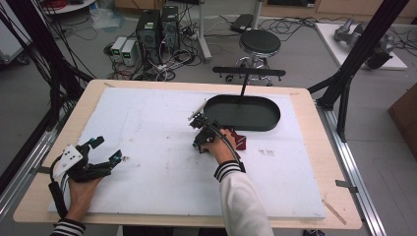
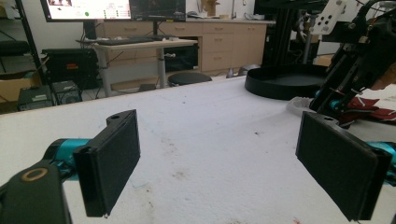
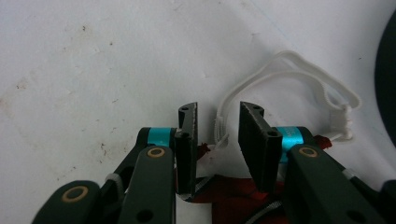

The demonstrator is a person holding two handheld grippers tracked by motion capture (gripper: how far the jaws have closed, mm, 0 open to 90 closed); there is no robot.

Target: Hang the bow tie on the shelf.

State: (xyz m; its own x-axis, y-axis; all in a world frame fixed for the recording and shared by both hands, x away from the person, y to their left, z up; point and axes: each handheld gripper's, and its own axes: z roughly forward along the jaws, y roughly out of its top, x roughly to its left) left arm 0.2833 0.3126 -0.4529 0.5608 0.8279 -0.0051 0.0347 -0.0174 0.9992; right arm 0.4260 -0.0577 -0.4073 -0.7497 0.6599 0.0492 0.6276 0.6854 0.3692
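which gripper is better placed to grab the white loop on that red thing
Right: the right gripper has its jaws astride the white loop; the left gripper sits open far across the table.

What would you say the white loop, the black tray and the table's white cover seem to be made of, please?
The loop looks like soft white cord or elastic: thin, limp, knotted at one end. The tray seems to be matte black plastic or painted metal, with smooth, even walls; I cannot tell which. The cover looks like white foam board: a grainy, dull, stained surface.
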